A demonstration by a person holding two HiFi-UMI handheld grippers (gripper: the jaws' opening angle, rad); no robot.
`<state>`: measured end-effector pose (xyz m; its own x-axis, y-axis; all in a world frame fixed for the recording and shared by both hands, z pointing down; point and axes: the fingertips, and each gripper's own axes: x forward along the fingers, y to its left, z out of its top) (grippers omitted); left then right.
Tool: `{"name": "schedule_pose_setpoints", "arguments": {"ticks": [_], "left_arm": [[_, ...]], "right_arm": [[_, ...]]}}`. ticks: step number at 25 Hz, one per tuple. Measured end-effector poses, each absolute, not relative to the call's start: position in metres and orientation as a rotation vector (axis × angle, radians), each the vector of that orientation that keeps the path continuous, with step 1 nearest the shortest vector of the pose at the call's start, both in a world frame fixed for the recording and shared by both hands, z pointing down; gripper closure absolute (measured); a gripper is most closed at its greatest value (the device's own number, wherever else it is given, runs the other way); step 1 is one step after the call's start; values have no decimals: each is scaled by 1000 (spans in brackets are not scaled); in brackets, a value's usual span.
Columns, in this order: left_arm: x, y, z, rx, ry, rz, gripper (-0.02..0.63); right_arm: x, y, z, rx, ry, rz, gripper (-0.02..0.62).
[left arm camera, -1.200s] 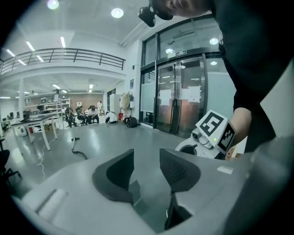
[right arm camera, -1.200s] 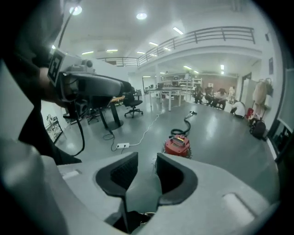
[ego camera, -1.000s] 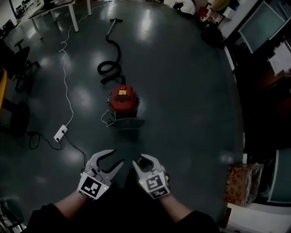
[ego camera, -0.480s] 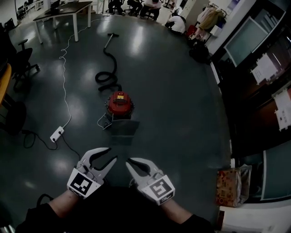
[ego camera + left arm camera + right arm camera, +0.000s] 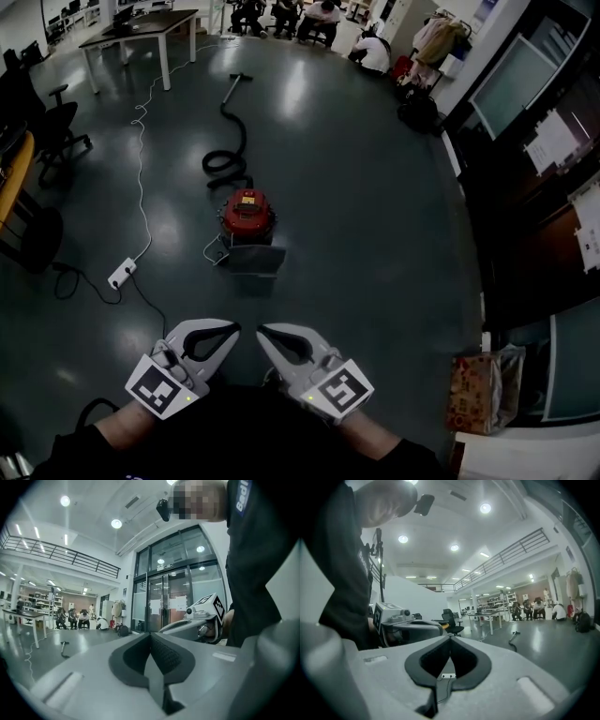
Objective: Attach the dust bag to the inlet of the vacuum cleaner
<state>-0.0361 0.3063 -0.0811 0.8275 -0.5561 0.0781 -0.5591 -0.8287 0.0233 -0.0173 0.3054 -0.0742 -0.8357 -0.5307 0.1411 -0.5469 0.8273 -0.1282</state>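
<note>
Bottom centre, the grey left gripper (image 5: 233, 328) and right gripper (image 5: 262, 330) sit closed, empty; the white floor cable (image 5: 141, 187) beside the red round vacuum cleaner (image 5: 247, 212) may trip feet.

- Person's dark shirt (image 5: 262, 550): white letters "Bad", cut off by the top edge.
- Yellow label (image 5: 248, 197), lid of the red vacuum cleaner (image 5: 247, 219): print illegible.
- Paper notices (image 5: 177, 603), glass doors (image 5: 140, 597): illegible.

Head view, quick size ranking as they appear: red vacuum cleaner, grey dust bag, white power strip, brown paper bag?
Largest: brown paper bag, though it lies nearer the camera.
Next: red vacuum cleaner and grey dust bag, which look about alike, so not ranked.
Smallest: white power strip.
</note>
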Motion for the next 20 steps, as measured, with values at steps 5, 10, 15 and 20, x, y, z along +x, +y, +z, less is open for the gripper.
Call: {"name": "schedule_pose_setpoints", "arguments": {"ticks": [5,10,15,20], "left_arm": [[-21,313,-84,2974,-879,117,604],[-20,314,-85,2972,-877,118,604],[-19,312,-86,2963,-883,114,604],[-19,315,-85,2970,-868,120,604]], "right_arm": [[-2,308,-79,893,-2933,234,594],[-2,309,-80,891,-2936,218,594],[-1,308,-78,896,-2932,224,594],[-1,309,-75,910,-2925,237,594]]}}
